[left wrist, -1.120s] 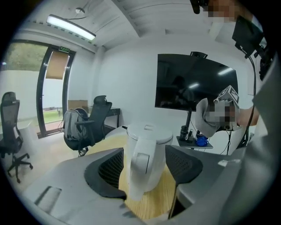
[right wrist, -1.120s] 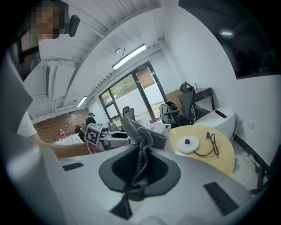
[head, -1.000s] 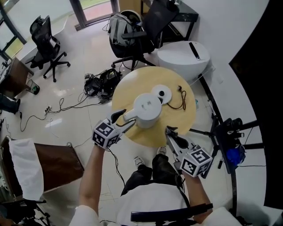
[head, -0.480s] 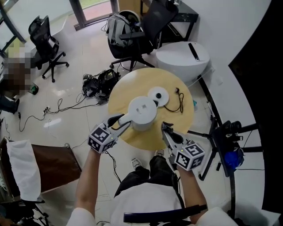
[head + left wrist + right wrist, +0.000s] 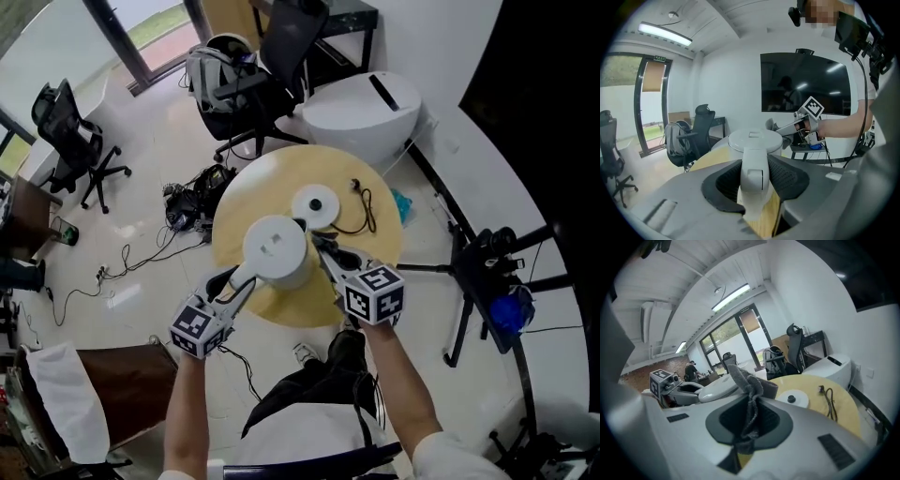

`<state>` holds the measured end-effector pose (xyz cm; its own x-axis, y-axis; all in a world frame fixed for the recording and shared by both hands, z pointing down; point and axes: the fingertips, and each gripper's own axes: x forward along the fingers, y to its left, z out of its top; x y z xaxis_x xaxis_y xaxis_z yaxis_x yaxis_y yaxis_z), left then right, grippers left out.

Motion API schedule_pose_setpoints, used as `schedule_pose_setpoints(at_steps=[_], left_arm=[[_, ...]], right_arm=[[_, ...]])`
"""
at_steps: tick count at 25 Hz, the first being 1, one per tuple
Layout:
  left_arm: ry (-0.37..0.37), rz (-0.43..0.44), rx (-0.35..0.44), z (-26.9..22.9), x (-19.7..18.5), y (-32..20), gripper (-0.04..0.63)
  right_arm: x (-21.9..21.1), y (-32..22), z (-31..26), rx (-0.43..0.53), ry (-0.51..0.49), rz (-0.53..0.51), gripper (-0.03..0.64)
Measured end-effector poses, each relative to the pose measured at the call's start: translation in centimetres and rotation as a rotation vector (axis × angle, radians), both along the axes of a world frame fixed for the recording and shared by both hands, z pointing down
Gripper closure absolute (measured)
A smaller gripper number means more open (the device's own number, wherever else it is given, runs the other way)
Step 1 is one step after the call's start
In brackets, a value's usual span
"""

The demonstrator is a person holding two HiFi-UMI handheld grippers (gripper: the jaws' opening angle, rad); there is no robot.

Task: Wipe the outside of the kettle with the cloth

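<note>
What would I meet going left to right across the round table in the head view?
Left claw, its jaws just closing on the handle between them → white kettle → round base → black cord. The right claw, gripping the cloth, overlaps kettle and base, so it is skipped.

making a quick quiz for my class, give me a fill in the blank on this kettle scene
1. On the kettle, the left gripper has its jaws on the ____.
2. The right gripper holds a grey ____.
3. The black cord lies on the round wooden ____.

Missing words: handle (it stands between the left jaws, which have just been closing on it); cloth; table.
</note>
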<state>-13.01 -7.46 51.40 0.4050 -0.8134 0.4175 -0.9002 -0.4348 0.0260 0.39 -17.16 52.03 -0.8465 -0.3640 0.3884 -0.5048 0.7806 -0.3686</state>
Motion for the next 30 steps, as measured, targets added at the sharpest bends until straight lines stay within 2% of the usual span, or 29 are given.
schedule_pose_setpoints(at_steps=[4,8,11,14,17,20,23,26,30], left_arm=[[0.009,0.010,-0.001,-0.4,-0.4,0.3,0.426],[0.015,0.026,-0.007,-0.5,-0.3,0.4,0.426],[0.023,0.026,-0.009,-0.7,-0.3,0.4,0.426],[0.034,0.035,-0.002,-0.8,-0.2,0.4,0.426],[0.040,0.034,0.001,-0.7,0.0,0.4,0.426],[0.046,0.029,0.007,-0.7,0.2,0.4,0.426],[0.048,0.028,0.006,-0.6,0.4,0.3,0.426],[0.052,0.024,0.011,-0.6,0.4,0.2,0.426],[0.044,0.019,0.013,-0.8,0.5,0.2,0.426]], right_arm=[[-2.0,0.0,0.4,0.005,-0.013,-0.080,0.586],[-2.8,-0.1,3.8,0.055,0.102,-0.159,0.586],[-2.9,-0.4,5.9,0.056,0.146,-0.181,0.586],[-2.9,-0.7,9.4,-0.010,0.179,-0.172,0.586],[-2.6,-0.8,14.1,-0.131,0.209,-0.150,0.586],[-1.8,-0.6,18.6,-0.223,0.325,-0.131,0.586],[-1.0,-0.3,20.9,-0.245,0.429,-0.113,0.586],[-1.0,-0.1,20.8,-0.248,0.412,-0.092,0.586],[-1.5,0.1,17.1,-0.213,0.277,-0.048,0.586]])
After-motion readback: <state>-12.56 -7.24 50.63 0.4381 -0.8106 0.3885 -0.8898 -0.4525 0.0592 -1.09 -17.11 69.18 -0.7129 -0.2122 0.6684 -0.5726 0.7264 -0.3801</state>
